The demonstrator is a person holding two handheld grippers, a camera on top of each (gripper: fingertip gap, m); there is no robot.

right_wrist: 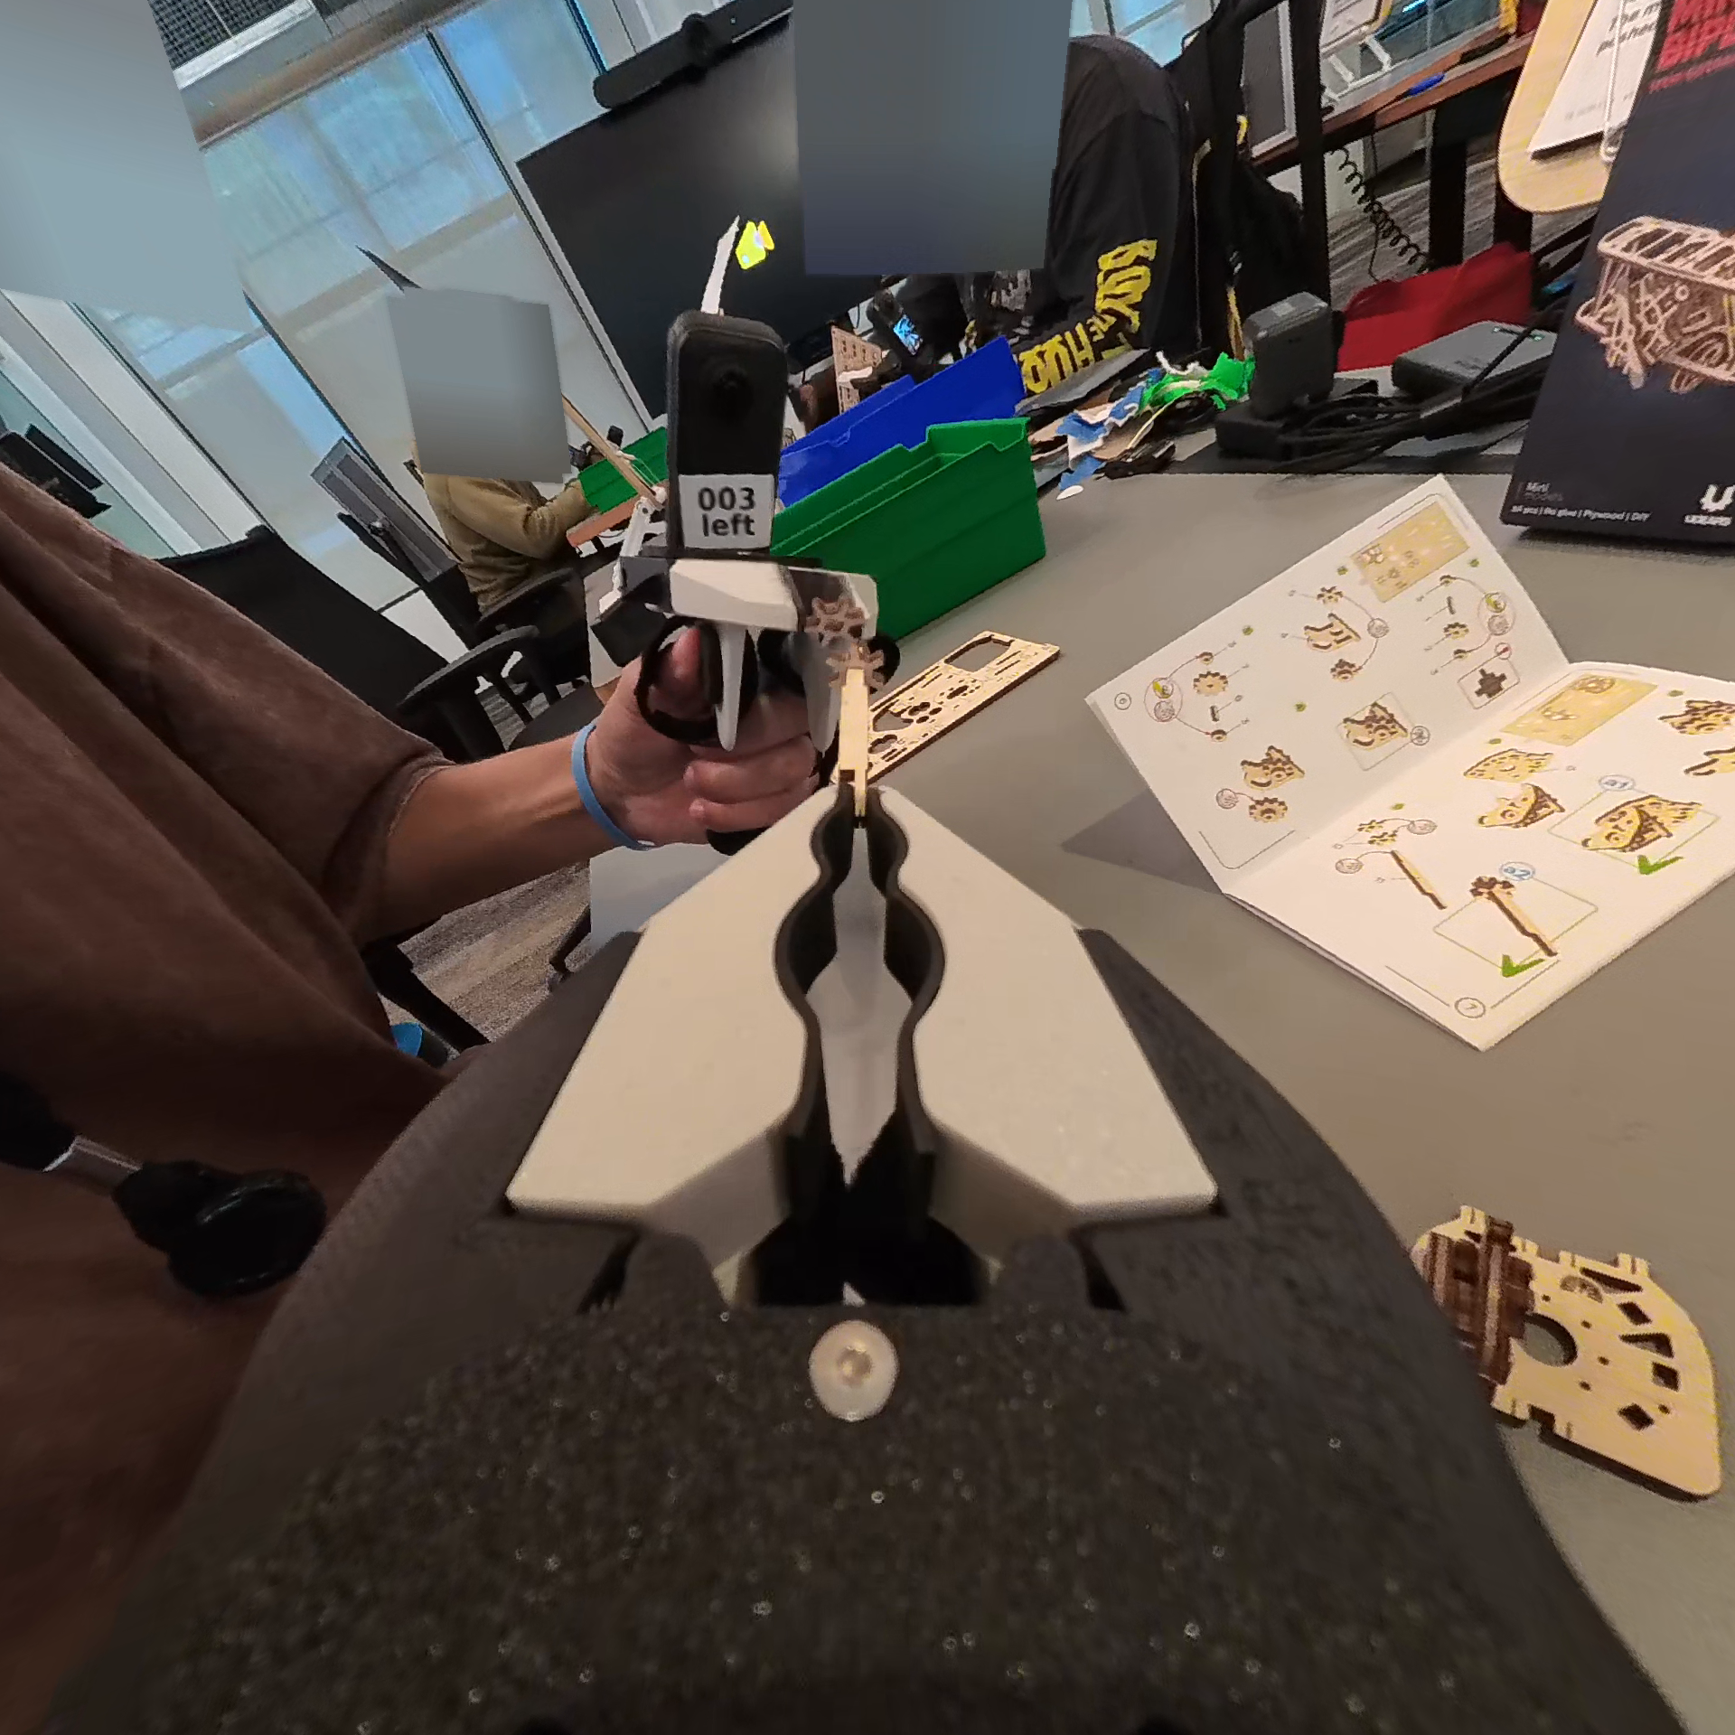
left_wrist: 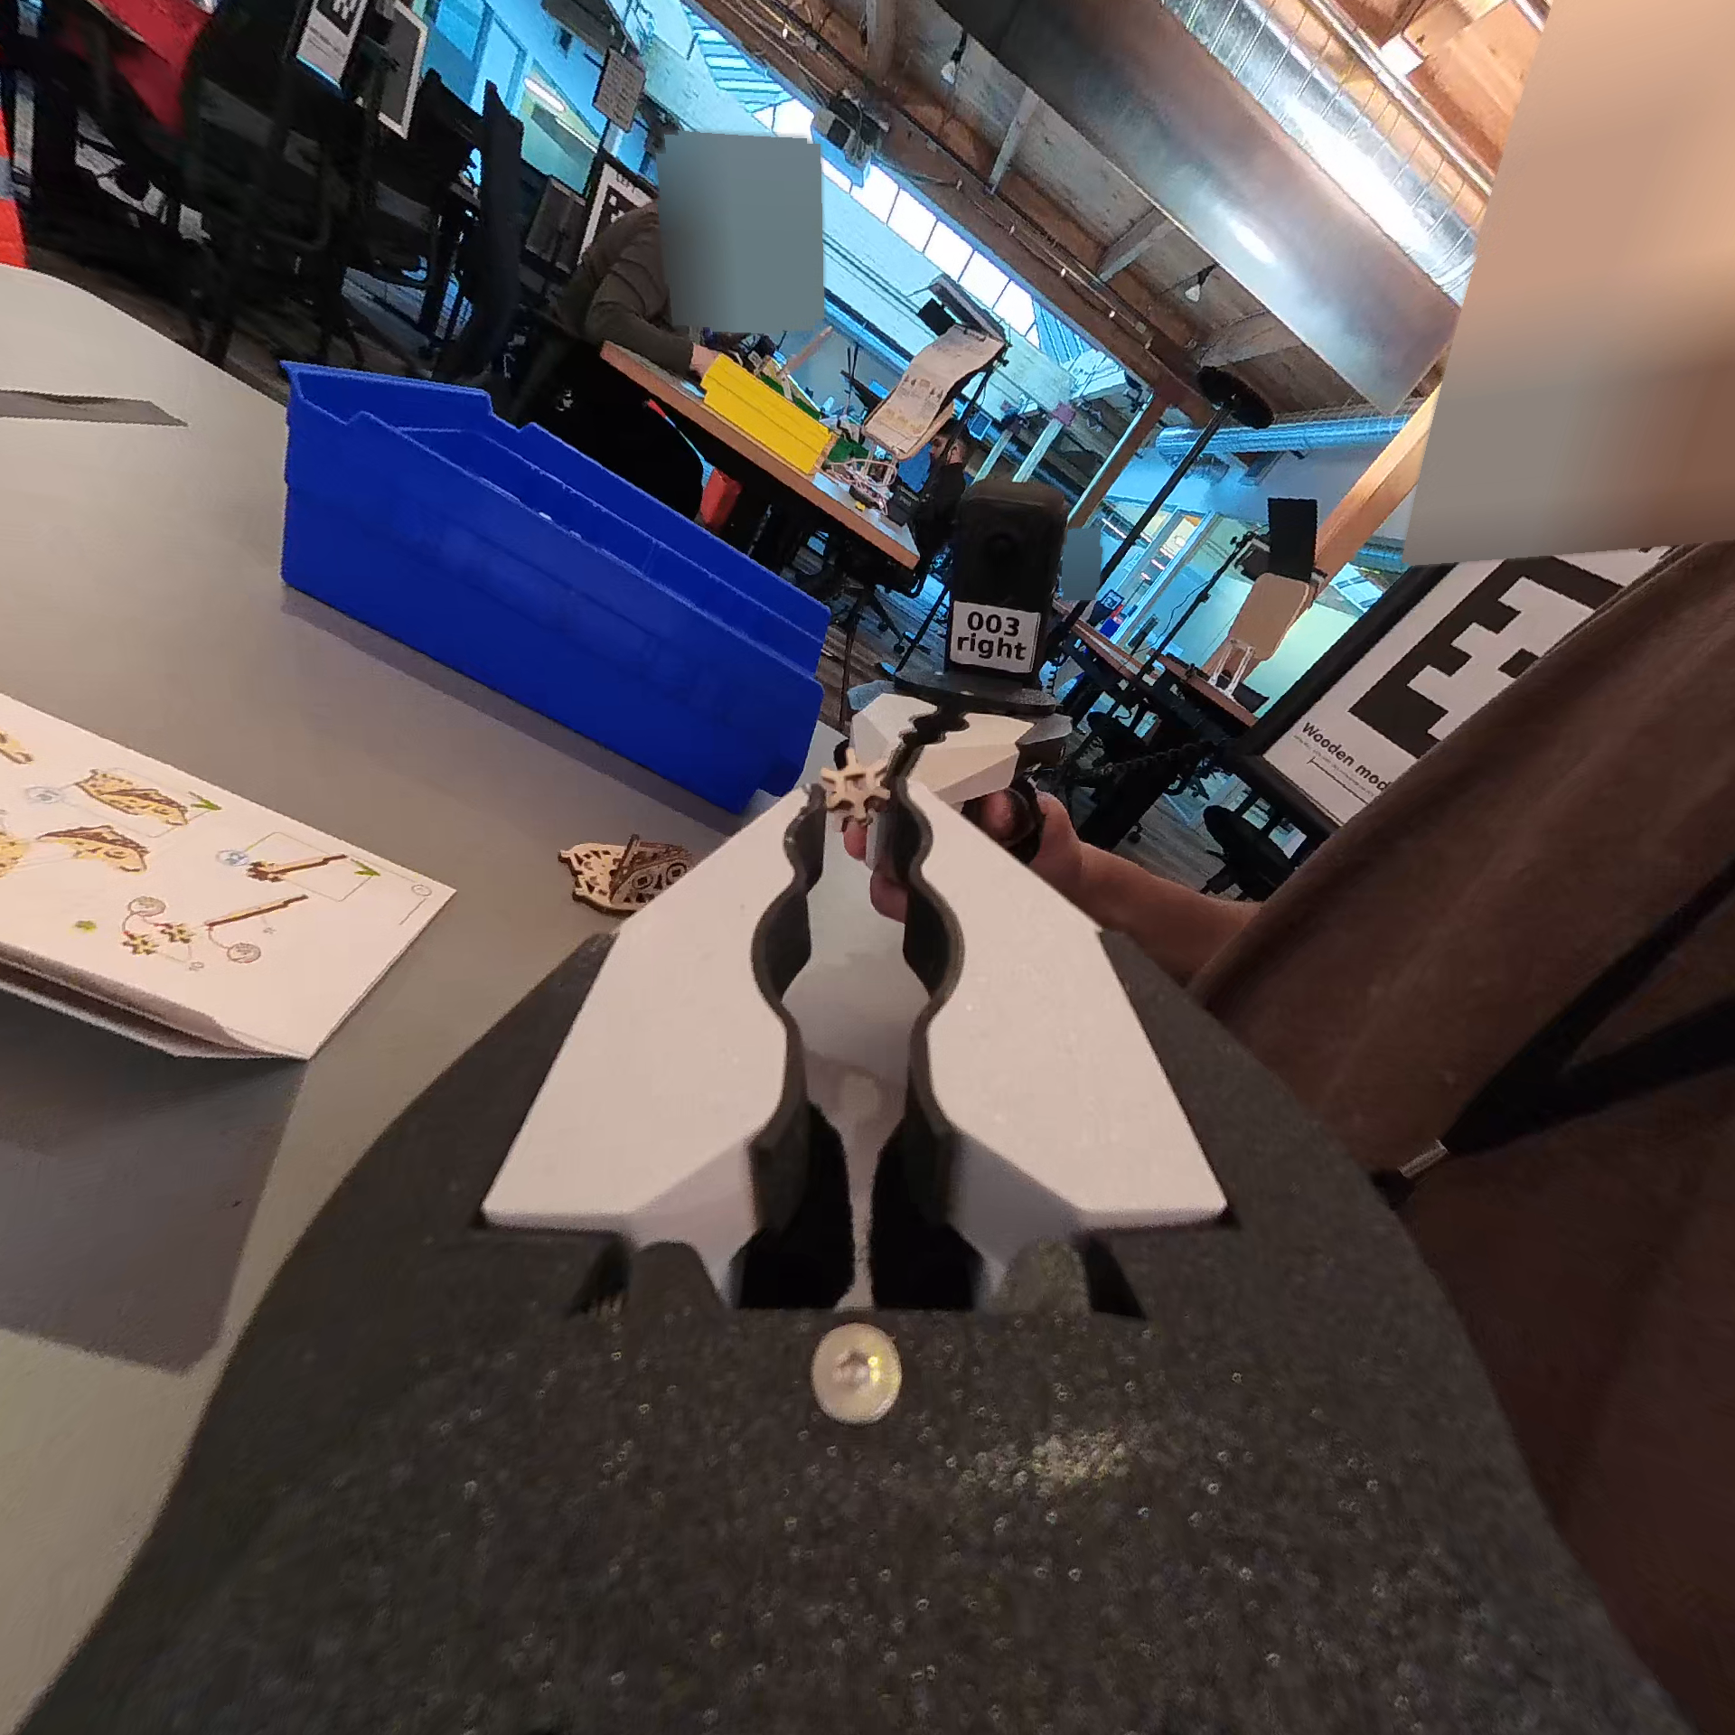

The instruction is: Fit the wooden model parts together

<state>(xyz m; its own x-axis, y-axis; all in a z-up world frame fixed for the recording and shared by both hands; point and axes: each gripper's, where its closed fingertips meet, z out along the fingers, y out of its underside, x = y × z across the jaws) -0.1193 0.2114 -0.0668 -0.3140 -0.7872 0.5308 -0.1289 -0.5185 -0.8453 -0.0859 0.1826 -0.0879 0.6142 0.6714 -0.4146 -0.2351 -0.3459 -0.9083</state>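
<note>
My left gripper (left_wrist: 850,798) is shut on a small wooden gear (left_wrist: 852,787), held up in the air above the grey table (left_wrist: 422,751). My right gripper (right_wrist: 854,798) is shut on the lower end of a thin wooden stick (right_wrist: 852,723). The stick points up to the gear (right_wrist: 836,620) in the left gripper (right_wrist: 826,601), with a second small gear (right_wrist: 862,660) just below it on the stick. The two grippers face each other tip to tip; the right gripper (left_wrist: 906,751) shows just behind the gear in the left wrist view.
A partly built wooden model piece (right_wrist: 1577,1352) lies on the table near the right gripper; it also shows in the left wrist view (left_wrist: 629,873). An open instruction booklet (right_wrist: 1408,751), a punched-out wooden sheet (right_wrist: 948,685), a blue bin (left_wrist: 526,563) and a green bin (right_wrist: 920,526) stand around. Across from one pair of fingers to the other is roughly 6 centimetres.
</note>
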